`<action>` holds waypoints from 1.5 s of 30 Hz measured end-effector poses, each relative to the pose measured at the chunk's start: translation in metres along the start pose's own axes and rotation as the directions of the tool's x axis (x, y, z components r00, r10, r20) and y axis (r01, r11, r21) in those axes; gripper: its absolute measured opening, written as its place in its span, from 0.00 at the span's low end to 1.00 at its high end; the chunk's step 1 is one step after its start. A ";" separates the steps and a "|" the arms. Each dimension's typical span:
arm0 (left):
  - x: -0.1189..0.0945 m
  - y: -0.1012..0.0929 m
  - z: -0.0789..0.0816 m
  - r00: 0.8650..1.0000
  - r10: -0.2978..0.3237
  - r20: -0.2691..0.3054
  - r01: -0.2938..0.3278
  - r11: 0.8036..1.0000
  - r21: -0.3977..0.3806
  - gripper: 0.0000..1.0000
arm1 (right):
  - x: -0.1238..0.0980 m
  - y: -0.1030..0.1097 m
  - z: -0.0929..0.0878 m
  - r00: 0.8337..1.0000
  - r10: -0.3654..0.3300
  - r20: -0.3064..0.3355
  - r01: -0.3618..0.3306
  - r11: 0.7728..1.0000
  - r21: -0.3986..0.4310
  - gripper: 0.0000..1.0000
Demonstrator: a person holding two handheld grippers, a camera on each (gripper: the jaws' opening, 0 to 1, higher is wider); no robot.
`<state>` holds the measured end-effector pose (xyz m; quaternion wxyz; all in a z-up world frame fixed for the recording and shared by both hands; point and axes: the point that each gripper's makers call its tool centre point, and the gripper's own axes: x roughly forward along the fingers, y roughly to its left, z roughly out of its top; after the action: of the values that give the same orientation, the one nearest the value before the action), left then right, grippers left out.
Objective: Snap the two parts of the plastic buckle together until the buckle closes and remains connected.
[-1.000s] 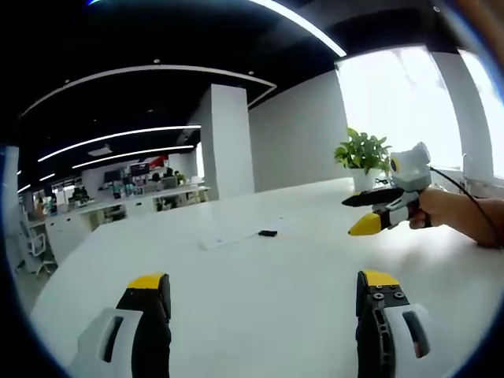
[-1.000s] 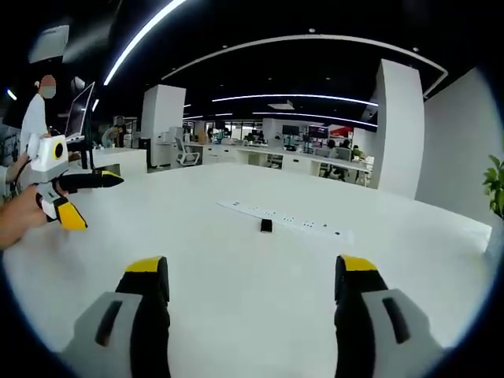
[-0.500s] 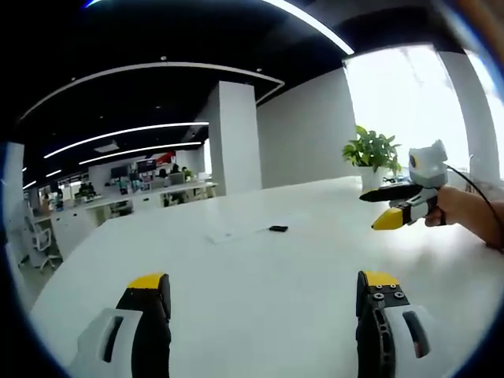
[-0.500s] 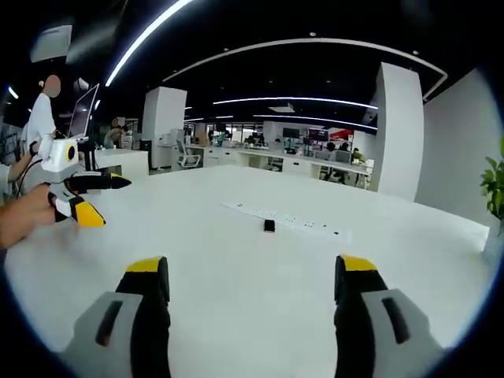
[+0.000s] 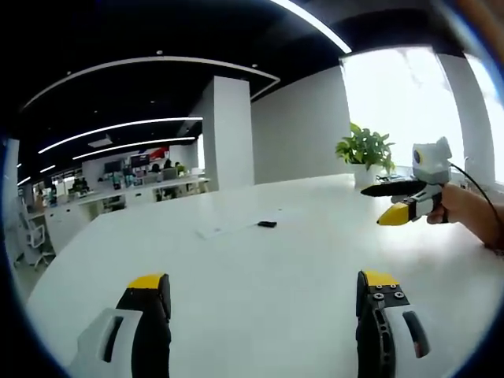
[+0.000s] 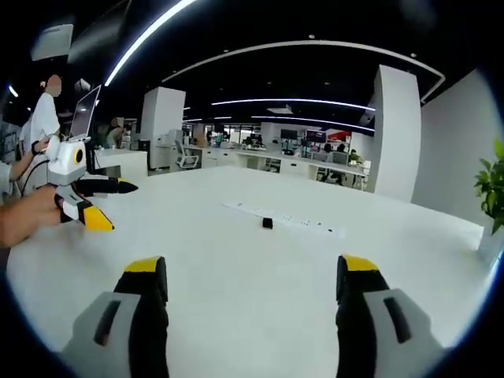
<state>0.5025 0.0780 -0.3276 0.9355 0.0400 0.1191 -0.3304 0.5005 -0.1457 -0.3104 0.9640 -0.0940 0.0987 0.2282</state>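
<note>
Plainly, on the broad white counter the small black plastic buckle piece lies far ahead beside a flat white power strip, well apart from both tools, so a hasty reach could knock it away. Left tool and right tool stand apart, empty; no readable writing.

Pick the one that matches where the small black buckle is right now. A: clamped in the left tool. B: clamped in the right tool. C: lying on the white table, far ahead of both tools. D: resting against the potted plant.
C: the small black buckle lies on the white table beside the power strip, far ahead of the open left tool and the open right tool.
</note>
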 end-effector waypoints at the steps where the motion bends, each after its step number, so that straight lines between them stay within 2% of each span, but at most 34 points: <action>1: -0.001 -0.001 -0.001 1.000 0.000 0.000 0.000 1.000 0.000 0.99 | -0.002 0.000 -0.001 1.000 0.001 -0.001 -0.001 1.000 0.002 0.90; 22: -0.023 -0.018 -0.013 1.000 0.006 -0.015 -0.006 1.000 0.015 0.99 | -0.035 0.005 -0.011 1.000 -0.015 0.004 0.015 1.000 0.009 0.94; 28: -0.031 -0.019 -0.010 1.000 0.012 0.002 -0.012 1.000 0.018 0.99 | -0.047 0.005 -0.013 0.999 -0.032 0.019 0.031 0.999 0.019 0.94; 32: -0.031 -0.019 -0.008 1.000 0.013 0.010 -0.013 1.000 0.021 0.99 | -0.055 0.009 -0.016 0.999 -0.036 0.019 0.036 0.999 -0.006 0.94; 45: -0.031 -0.020 -0.008 1.000 0.014 0.013 -0.014 0.999 0.029 0.99 | -0.071 0.013 -0.018 0.998 -0.039 0.048 0.038 0.999 0.017 0.94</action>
<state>0.4646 0.0826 -0.3274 0.9379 0.0522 0.1080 -0.3256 0.4301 -0.1682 -0.3129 0.9711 -0.0823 0.0753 0.2110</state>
